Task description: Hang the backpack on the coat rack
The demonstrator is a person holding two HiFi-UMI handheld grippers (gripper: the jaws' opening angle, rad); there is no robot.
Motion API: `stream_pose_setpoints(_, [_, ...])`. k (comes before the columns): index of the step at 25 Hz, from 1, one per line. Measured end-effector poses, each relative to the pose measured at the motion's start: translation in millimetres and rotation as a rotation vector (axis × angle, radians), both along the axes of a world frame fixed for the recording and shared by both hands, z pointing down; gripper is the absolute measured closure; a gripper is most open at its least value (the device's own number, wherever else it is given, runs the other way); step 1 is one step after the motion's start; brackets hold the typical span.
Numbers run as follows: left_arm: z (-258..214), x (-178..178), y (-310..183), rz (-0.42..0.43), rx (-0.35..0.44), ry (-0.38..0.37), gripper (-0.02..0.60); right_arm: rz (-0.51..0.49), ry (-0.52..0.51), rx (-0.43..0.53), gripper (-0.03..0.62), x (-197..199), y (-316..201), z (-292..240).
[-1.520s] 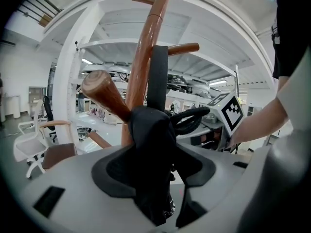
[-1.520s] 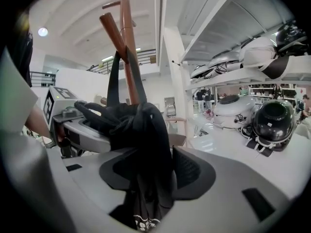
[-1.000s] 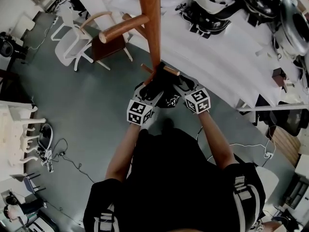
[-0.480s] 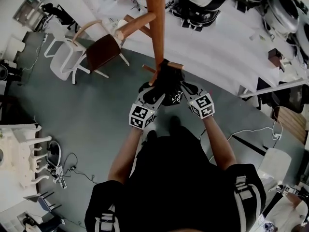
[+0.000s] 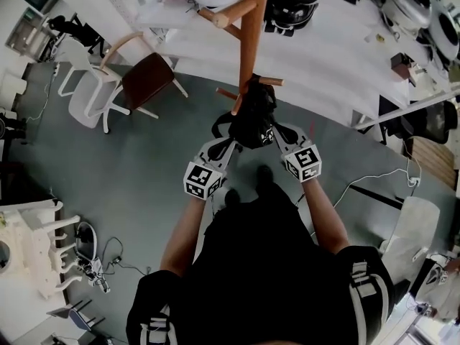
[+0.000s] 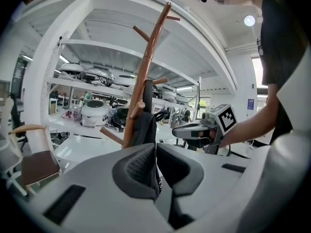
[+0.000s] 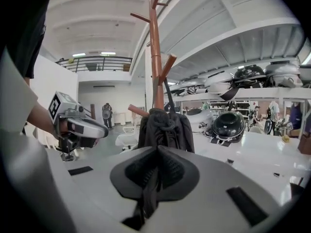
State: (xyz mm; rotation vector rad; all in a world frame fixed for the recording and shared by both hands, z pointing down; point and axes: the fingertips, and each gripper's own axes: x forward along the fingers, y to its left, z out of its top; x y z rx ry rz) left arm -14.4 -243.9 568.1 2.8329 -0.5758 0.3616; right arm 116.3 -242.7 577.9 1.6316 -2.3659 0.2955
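Observation:
A black backpack [image 5: 253, 117] hangs against the wooden coat rack [image 5: 253, 27], up at a short peg. It also shows in the left gripper view as the backpack [image 6: 145, 125] beside the rack's pole [image 6: 146, 67], and in the right gripper view as the backpack [image 7: 165, 127] in front of the pole [image 7: 155, 57]. My left gripper [image 5: 224, 142] is shut, with a black strap pinched between its pads [image 6: 138, 164]. On the other side, my right gripper [image 5: 282, 134] is shut on another strap that trails down out of its jaws [image 7: 156, 161]. Both straps run taut from the pack to the grippers.
A brown-seated chair [image 5: 147, 77] and a white chair [image 5: 86, 99] stand to the left of the rack. Behind it runs a long white table [image 5: 345, 63] with helmets. Cables [image 5: 93, 264] and white furniture [image 5: 36, 243] lie at the lower left.
Both grippers have drawn back from the rack toward the person, and their jaws have gone from open to shut on the straps. The backpack stays at the peg.

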Motion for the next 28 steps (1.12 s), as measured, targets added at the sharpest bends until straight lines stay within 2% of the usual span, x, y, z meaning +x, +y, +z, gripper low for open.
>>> stream_pose_setpoints(8, [6.4, -46.4, 24.1, 0.036, -0.003, -0.018, 0.551, 0.049, -0.001, -0.029, 0.579, -39.0, 41.0, 13.6])
stream_pose_setpoints(15, [7.8, -81.7, 44.1, 0.066, 0.0, -0.014, 0.551, 0.049, 0.016, -0.02, 0.579, -81.0, 66.1, 14.3])
stream_pose_setpoints(28, [0.8, -92.9, 79.8, 0.121, 0.022, 0.007, 0.552, 0.075, -0.003, -0.009, 0.579, -107.9, 104.2, 14.8])
